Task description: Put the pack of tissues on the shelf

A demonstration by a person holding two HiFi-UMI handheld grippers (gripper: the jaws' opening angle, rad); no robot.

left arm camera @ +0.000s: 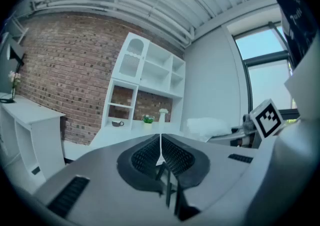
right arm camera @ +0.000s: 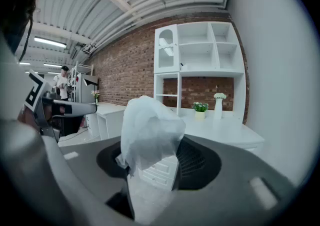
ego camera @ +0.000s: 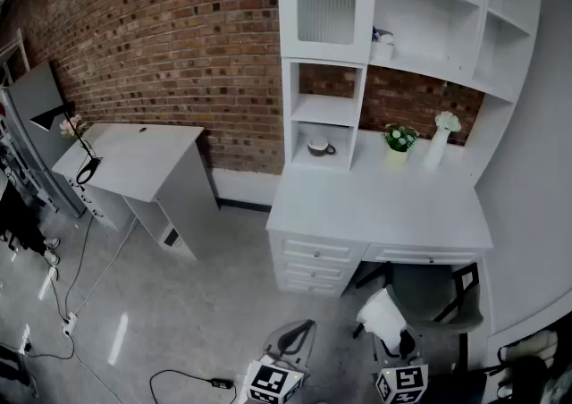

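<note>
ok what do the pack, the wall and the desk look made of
Pack: thin, soft plastic film, probably; it is translucent white and crinkles into loose folds.
Wall: bare red-brown brick, matte, with mortar lines showing.
Desk: smooth white panels, likely painted or laminated board; the even satin surface shows no grain.

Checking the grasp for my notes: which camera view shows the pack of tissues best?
The right gripper view: the pack of tissues fills the centre, clamped by the right hand-held gripper. The head view shows it as a small white bundle near the bottom edge; the left gripper view catches it small, off to the right.
</note>
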